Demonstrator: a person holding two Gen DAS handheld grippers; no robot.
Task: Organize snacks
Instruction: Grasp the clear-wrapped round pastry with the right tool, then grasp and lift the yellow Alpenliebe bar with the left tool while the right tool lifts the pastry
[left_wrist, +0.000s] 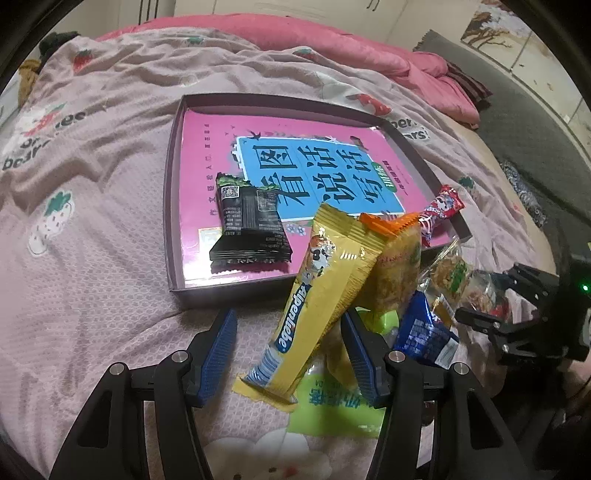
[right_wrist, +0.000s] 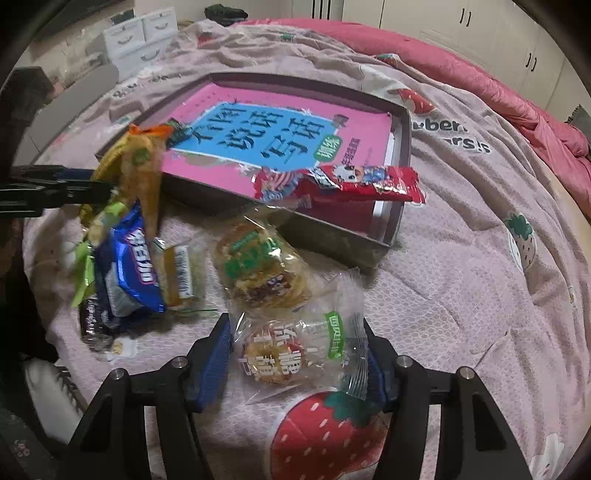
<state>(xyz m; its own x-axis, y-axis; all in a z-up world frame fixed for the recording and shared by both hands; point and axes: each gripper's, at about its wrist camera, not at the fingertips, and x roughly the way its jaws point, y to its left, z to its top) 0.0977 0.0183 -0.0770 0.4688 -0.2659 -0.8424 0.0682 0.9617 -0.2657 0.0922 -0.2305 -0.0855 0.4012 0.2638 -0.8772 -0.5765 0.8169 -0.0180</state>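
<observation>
Left wrist view: my left gripper (left_wrist: 291, 354) straddles a yellow candy packet (left_wrist: 317, 295) propped against the heap.

Its jaws stand about half open; whether the pads pinch the packet I cannot tell. It leans toward the shallow box (left_wrist: 173, 206), likely the sorting place, where a black packet (left_wrist: 251, 232) already lies. Only the right wrist view shows my right gripper (right_wrist: 299, 362), jaws touching a clear-wrapped pastry (right_wrist: 295, 350) on the bedspread (right_wrist: 461, 295), and a red bar (right_wrist: 340, 181) resting on the box edge.
</observation>
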